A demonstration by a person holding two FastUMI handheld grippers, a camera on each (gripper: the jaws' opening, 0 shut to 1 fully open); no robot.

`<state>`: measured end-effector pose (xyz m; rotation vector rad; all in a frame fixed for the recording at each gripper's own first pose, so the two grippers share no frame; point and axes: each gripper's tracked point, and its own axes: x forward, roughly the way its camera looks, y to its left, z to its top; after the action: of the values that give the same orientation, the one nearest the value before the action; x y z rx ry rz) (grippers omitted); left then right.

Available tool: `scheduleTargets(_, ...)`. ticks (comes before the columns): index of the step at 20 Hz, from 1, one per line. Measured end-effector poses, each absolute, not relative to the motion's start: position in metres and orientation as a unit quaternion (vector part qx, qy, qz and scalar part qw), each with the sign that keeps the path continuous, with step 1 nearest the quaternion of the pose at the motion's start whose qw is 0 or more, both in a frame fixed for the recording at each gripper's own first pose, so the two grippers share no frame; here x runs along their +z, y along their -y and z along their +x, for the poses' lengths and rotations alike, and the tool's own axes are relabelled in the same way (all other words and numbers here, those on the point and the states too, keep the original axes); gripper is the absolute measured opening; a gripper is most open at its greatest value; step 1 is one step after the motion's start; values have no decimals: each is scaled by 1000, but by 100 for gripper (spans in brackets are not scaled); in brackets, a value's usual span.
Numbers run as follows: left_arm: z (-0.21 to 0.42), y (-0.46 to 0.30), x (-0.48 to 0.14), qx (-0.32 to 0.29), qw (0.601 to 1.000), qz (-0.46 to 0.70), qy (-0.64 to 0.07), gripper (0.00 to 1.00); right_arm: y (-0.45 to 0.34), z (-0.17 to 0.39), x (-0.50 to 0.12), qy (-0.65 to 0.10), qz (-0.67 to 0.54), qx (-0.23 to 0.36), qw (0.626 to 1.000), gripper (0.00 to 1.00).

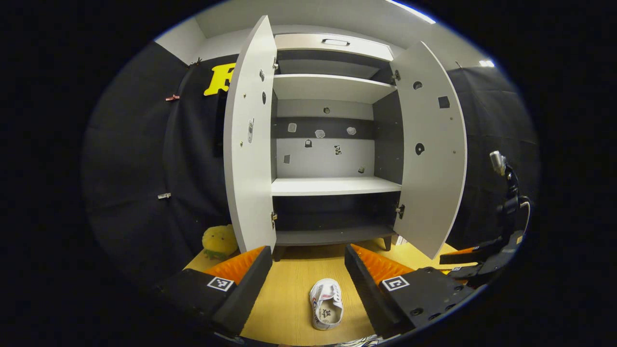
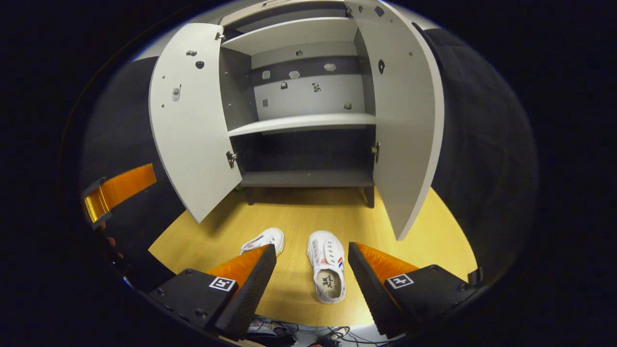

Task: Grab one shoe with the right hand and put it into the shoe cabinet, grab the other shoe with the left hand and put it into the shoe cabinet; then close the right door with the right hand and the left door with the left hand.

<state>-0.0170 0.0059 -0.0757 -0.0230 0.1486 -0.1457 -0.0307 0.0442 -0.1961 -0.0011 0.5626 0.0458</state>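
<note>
Now: right gripper (image 2: pixel 311 262) spread above right shoe (image 2: pixel 328 272) | left gripper (image 1: pixel 306 270) spread too, holding nothing | both shoes sat on floor (image 2: pixel 308 212) | best pinch shoe's sides | cabinet (image 2: pixel 303 144) open beyond.

I see a pale wood floor (image 2: pixel 308 212) in front of me, black cloth walls (image 1: pixel 140 183) either side, and a ceiling strip light (image 1: pixel 409 10) far above.
</note>
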Motion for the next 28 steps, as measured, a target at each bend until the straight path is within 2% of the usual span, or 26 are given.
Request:
scheduleTargets(6, -21, -12, -88, -48, 994, -6, -99, 95, -52, -29, -265, -350, 21, 47, 935, 99)
scheduleTargets(13, -20, -21, -108, -17, 991, -23, -132, 95, -52, -16, -338, -409, 21, 37, 911, 99)
scheduleTargets(20, -12, -22, -114, -5, 988, -40, -146, 95, -51, 5, -387, -431, 3, 27, 902, 99)
scheduleTargets(27, -9, -29, -126, 6, 986, -44, -161, 95, -50, 34, -393, -399, -11, 2, 917, 98)
scheduleTargets(28, -9, -30, -127, 8, 986, -41, -163, 95, -46, 38, -394, -398, -13, -5, 917, 93)
